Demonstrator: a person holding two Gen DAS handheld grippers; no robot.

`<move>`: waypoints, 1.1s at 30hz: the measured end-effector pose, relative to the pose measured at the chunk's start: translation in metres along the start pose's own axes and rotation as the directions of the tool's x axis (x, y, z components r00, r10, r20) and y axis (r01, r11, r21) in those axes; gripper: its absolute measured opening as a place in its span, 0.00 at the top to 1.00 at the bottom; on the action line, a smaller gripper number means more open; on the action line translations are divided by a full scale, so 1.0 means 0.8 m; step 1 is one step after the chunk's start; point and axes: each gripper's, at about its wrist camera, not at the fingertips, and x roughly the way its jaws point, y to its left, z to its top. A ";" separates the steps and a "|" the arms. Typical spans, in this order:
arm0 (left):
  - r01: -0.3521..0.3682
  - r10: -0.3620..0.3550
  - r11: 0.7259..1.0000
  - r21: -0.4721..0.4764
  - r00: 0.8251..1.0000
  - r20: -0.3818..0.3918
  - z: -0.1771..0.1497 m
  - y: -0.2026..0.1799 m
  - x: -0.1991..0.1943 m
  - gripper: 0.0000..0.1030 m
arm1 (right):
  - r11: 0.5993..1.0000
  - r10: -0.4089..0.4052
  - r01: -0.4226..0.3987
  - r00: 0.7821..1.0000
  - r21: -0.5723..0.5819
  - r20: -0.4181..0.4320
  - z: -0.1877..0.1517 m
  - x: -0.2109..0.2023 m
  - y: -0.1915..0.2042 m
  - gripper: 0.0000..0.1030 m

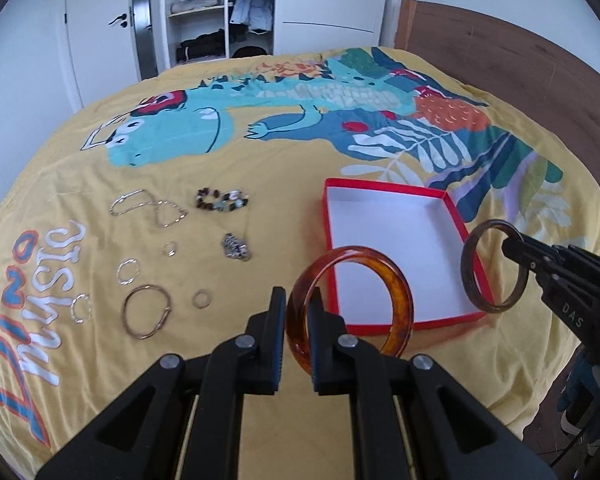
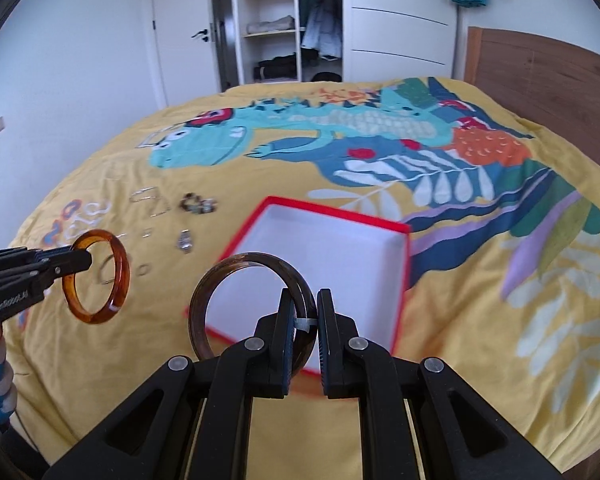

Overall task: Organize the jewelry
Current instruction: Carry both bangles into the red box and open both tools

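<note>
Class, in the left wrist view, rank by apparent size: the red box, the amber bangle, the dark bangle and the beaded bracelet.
1. red box
2. amber bangle
3. dark bangle
4. beaded bracelet

Both bangles are held up nearer the camera, so their true sizes, and the bracelet's beside them, are unsure.

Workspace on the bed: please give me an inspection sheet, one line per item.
Surface: yellow dinosaur-print bedspread, flat.
Job's things: open red cardboard box with white inside, empty; silver chain, beaded bracelet, metal charm cluster, thin rings and hoops lie left of it.
Clutter: nothing seen.
Grippers: left gripper shut on glossy amber bangle; right gripper shut on dark brown bangle; both bangles held in the air by the box.
Cables: thin dark one at the lower right edge.
Surroundings: open white wardrobe, wooden headboard.
</note>
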 end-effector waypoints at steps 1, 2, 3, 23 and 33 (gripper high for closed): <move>0.004 -0.004 1.000 0.011 1.000 -0.006 0.007 -0.010 0.011 0.91 | 1.000 -0.010 0.010 1.000 0.002 -0.003 0.007 0.009 -0.010 0.90; 0.007 -0.007 1.000 0.020 1.000 -0.013 0.013 -0.019 0.022 0.91 | 1.000 -0.018 0.018 1.000 0.001 -0.007 0.012 0.017 -0.017 0.90; 0.010 -0.009 1.000 0.028 1.000 -0.022 0.019 -0.028 0.036 0.91 | 1.000 -0.027 0.027 1.000 -0.003 -0.009 0.016 0.022 -0.027 0.90; -0.017 0.031 0.998 0.067 0.978 -0.208 0.007 -0.070 0.195 0.91 | 0.999 -0.035 0.030 0.985 -0.027 -0.167 0.032 0.201 -0.086 0.89; -0.005 0.014 0.999 0.043 0.976 -0.219 0.006 -0.070 0.194 0.88 | 0.996 -0.044 0.029 0.982 -0.084 -0.184 0.032 0.208 -0.076 0.76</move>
